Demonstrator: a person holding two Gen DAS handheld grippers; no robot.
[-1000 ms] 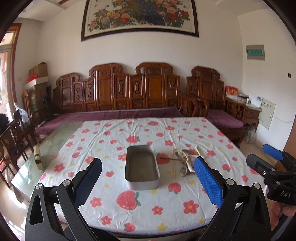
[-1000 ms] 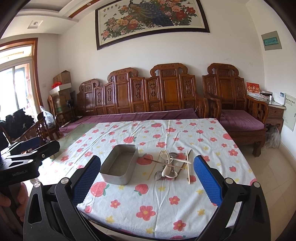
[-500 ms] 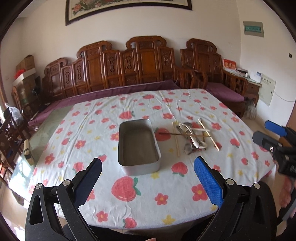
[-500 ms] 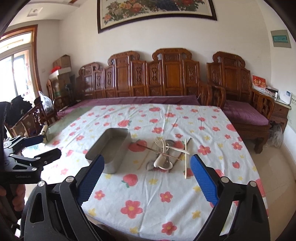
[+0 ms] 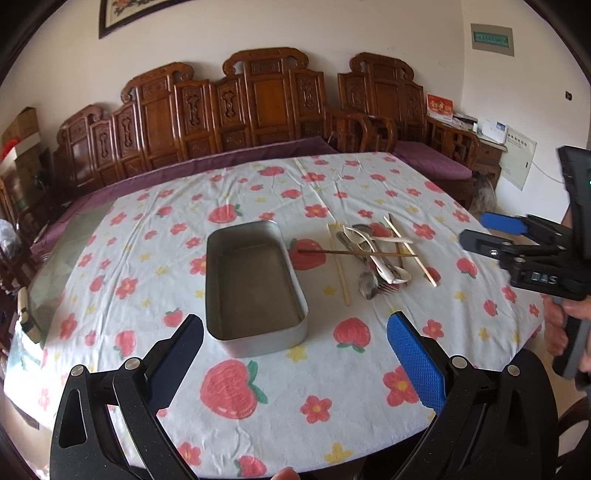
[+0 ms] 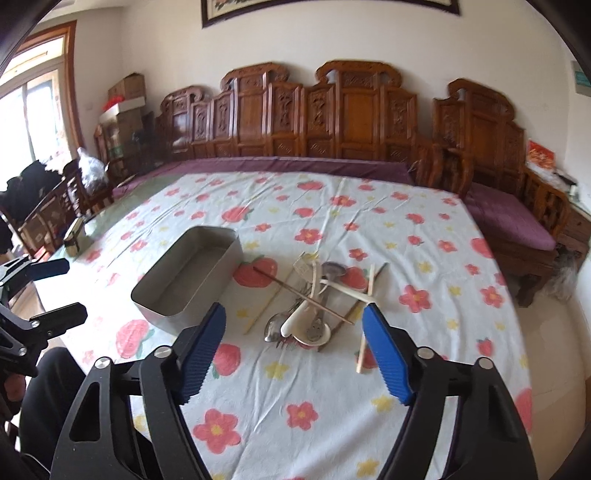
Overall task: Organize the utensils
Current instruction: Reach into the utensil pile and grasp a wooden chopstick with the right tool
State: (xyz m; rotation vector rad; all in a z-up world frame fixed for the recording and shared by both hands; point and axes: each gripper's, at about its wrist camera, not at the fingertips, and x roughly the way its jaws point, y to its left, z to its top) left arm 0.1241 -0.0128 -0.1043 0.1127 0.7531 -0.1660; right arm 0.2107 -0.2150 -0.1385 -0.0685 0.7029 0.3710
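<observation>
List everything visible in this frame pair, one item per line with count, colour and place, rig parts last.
metal tray: one, grey, empty, mid-table left of the utensils
utensil pile: one heap, white and metal spoons, fork, wooden chopsticks, right of the tray
tablecloth: one, white with red strawberries and flowers, covering the table
carved bench: one set, dark wood with purple cushions, behind the table
framed picture: one, floral, on the wall
left gripper: fingers open, empty, before the tray
right gripper: fingers open, just been closing, nothing between, before the pile
</observation>
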